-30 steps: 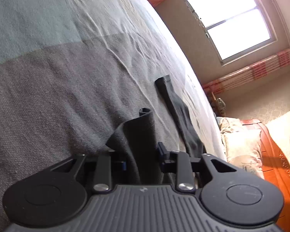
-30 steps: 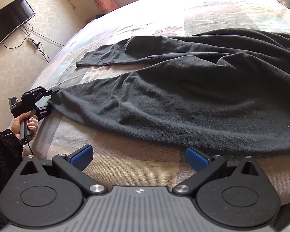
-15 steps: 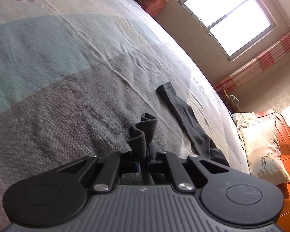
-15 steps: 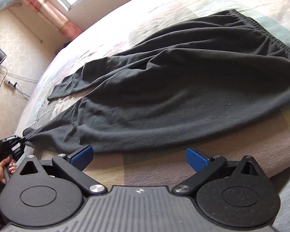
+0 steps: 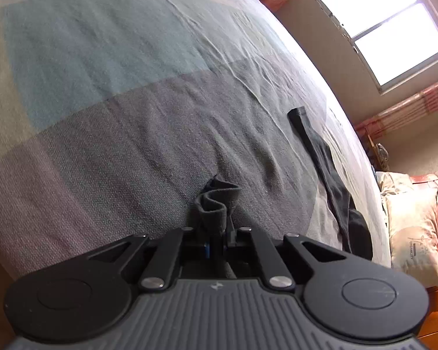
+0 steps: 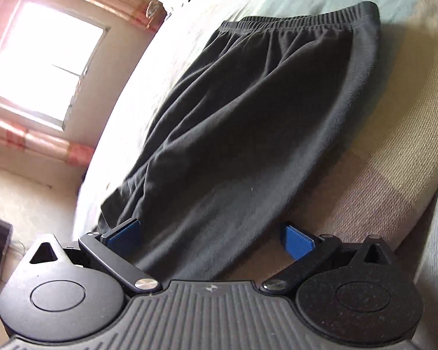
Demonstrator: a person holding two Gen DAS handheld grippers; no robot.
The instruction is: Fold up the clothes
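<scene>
Black trousers (image 6: 248, 122) lie spread on the bed, their elastic waistband (image 6: 300, 20) at the far end in the right wrist view. My right gripper (image 6: 210, 239) stands open just above the cloth, its blue pads (image 6: 296, 240) apart, nothing pinched. In the left wrist view my left gripper (image 5: 217, 233) is shut on the bunched cuff (image 5: 216, 204) of one trouser leg, lifted a little off the bedspread. The other trouser leg (image 5: 321, 157) lies flat to the right, ending in a cuff.
The patchwork bedspread (image 5: 131, 102) fills most of both views. A pillow (image 5: 411, 227) and wooden headboard sit at the right in the left wrist view. A bright window (image 6: 43, 58) with striped curtains is behind the bed. The bed edge runs beside the trousers.
My left gripper closed on the cuff, which bunched up, and has drawn it along the bed. My right gripper rolled and swung toward the waistband end, staying open.
</scene>
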